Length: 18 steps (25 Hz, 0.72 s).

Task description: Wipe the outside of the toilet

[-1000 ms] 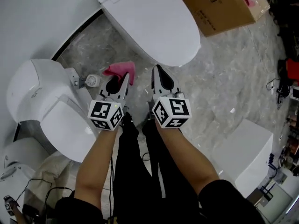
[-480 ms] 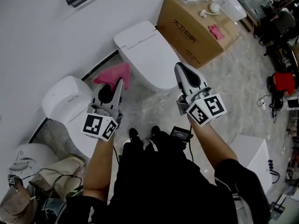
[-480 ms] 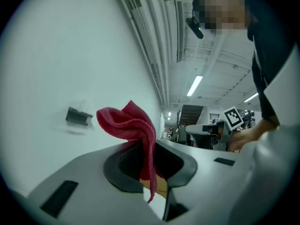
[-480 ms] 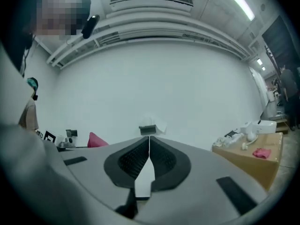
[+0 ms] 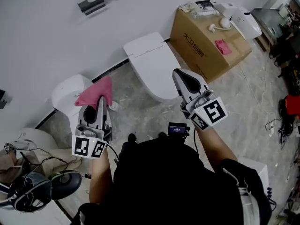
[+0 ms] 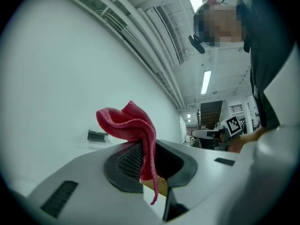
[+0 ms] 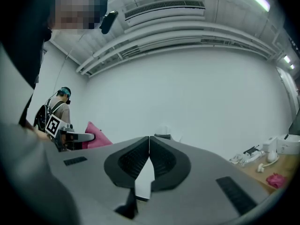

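The white toilet (image 5: pixel 152 64) stands against the wall with its lid down, ahead of and between my two grippers. My left gripper (image 5: pixel 100 104) is shut on a pink cloth (image 5: pixel 96 93) and held up in the air to the toilet's left, clear of it. In the left gripper view the cloth (image 6: pixel 132 125) bunches above the jaws and hangs down between them. My right gripper (image 5: pixel 178 75) hovers just in front of the toilet's right side. Its jaws (image 7: pixel 149 149) are shut together with nothing between them. The pink cloth (image 7: pixel 97 137) also shows at the left of the right gripper view.
A cardboard box (image 5: pixel 206 43) stands right of the toilet, with small items and a second pink cloth (image 5: pixel 222 46) on top. Another white toilet (image 5: pixel 68 95) is at the left. Bags and headgear (image 5: pixel 33 184) lie at the bottom left. A white block (image 5: pixel 258 168) sits at the lower right.
The view has pulled back and up from the toilet. Both grippers are farther from it; the left one with the cloth has drifted left and lower, and the right one stays shut.
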Tool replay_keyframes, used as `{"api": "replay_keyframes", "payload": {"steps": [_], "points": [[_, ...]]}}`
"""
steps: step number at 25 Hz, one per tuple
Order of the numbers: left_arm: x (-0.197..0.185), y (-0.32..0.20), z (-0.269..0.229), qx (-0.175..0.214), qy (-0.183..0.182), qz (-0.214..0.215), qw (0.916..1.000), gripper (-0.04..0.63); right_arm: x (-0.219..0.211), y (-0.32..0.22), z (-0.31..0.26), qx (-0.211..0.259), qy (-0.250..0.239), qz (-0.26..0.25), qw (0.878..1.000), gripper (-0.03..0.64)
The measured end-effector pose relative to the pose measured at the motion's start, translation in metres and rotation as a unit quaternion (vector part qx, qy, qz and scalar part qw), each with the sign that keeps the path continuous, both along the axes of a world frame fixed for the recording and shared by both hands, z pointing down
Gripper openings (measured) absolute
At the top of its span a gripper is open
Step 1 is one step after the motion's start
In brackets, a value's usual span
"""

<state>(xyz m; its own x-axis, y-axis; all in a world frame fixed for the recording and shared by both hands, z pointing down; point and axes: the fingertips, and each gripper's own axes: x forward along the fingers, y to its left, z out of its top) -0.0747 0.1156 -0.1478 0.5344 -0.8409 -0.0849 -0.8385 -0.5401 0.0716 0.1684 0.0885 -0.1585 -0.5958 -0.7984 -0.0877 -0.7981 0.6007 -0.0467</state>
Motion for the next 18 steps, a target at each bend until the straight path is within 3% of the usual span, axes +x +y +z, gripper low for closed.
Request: {"api": "replay_keyframes", "payload": {"steps": [3,8,11,18], "points": [[0.018,0.024,0.016,-0.025,-0.008,-0.029,0.9992,0.069,0.024,0.010,0.015,-0.012,0.007,-0.025,1.000,0.032],[0.046,0.070,0.041,-0.069,0.009,-0.036,0.9969,0.069,0.051,0.028,0.049,-0.046,-0.003,-0.071,0.996,0.032],[0.060,0.095,0.052,-0.084,-0.011,-0.045,0.9954,0.069,0.051,0.042,0.068,-0.059,-0.005,-0.097,0.993,0.032],[0.072,0.138,0.082,-0.088,-0.041,-0.079,0.9922,0.069,0.047,0.079,0.097,-0.073,-0.001,-0.084,0.994,0.032]]}}
